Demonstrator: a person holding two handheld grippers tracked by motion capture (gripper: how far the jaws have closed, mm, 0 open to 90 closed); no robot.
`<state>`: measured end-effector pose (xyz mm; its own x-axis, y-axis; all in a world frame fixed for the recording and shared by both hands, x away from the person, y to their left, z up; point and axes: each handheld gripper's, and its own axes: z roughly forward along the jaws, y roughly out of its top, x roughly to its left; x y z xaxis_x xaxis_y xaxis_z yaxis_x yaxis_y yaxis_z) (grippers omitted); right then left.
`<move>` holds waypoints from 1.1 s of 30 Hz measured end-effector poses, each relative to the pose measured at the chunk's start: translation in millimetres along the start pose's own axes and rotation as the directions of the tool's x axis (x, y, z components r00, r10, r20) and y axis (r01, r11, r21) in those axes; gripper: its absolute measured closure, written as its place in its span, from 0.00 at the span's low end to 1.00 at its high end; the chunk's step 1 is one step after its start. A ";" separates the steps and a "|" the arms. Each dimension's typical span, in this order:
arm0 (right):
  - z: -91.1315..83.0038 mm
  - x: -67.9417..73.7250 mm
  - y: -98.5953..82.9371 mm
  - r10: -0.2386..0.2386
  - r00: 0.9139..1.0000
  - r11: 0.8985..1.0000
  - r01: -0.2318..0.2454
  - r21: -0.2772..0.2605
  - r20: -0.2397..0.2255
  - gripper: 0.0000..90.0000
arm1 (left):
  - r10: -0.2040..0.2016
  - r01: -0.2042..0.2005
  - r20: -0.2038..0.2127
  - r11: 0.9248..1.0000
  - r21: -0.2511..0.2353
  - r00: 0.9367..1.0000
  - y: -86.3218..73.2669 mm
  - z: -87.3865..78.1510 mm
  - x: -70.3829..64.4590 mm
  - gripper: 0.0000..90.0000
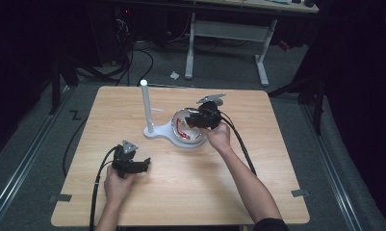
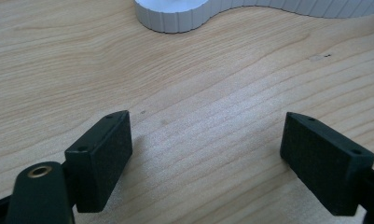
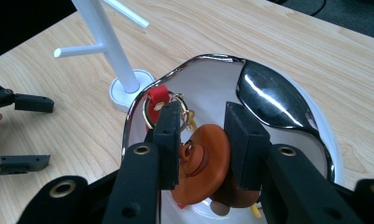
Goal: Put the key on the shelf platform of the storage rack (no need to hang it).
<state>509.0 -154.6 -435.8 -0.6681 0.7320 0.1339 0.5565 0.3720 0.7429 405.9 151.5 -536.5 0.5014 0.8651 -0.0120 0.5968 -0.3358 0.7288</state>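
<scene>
A white stand with a tall pole (image 1: 145, 103) (image 3: 105, 42) and side pegs rises from a flat white base (image 1: 158, 131) (image 2: 175, 16). On that base sits a shiny metal bowl (image 1: 177, 117) (image 3: 273, 98). It holds a keychain: an orange-brown charm (image 3: 204, 161), a red strap (image 3: 156, 99) and a metal ring. My right gripper (image 1: 193, 121) (image 3: 203, 140) reaches into the bowl, shut on the charm. My left gripper (image 1: 145, 163) (image 2: 205, 158) (image 3: 31, 133) hovers open over bare wood in front of the stand, nothing between its fingers.
The wooden table (image 1: 190, 192) has bare room in front and on both sides. Cables trail from both grippers toward the near edge. Beyond the table are a dark floor, wires and a white desk frame (image 1: 263, 57).
</scene>
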 end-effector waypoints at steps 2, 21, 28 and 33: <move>1.1 0.0 -1.0 0.003 1.000 1.000 -0.003 0.004 0.006 0.74 | -0.001 0.001 -0.001 1.000 -0.002 1.000 -0.1 0.2 -0.1 0.19; -19.3 -1.8 -4.9 -0.008 1.000 1.000 0.008 -0.019 -0.020 0.58 | -0.001 0.001 -0.002 1.000 -0.002 1.000 0.0 0.2 -0.1 0.19; -29.2 0.5 -2.9 -0.022 1.000 0.999 0.021 -0.042 -0.019 0.58 | 0.000 0.000 0.000 1.000 0.000 1.000 0.0 0.0 0.0 0.19; -36.5 -1.5 -3.1 -0.020 1.000 0.998 0.019 -0.057 -0.016 0.58 | -0.001 0.001 -0.002 1.000 -0.002 1.000 0.0 0.1 -0.1 0.19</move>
<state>490.3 -177.7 -414.4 -0.6868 0.7152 0.1295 0.5148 0.3529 0.7813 405.9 151.4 -536.7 0.5000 0.8660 -0.0112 0.5959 -0.3346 0.7301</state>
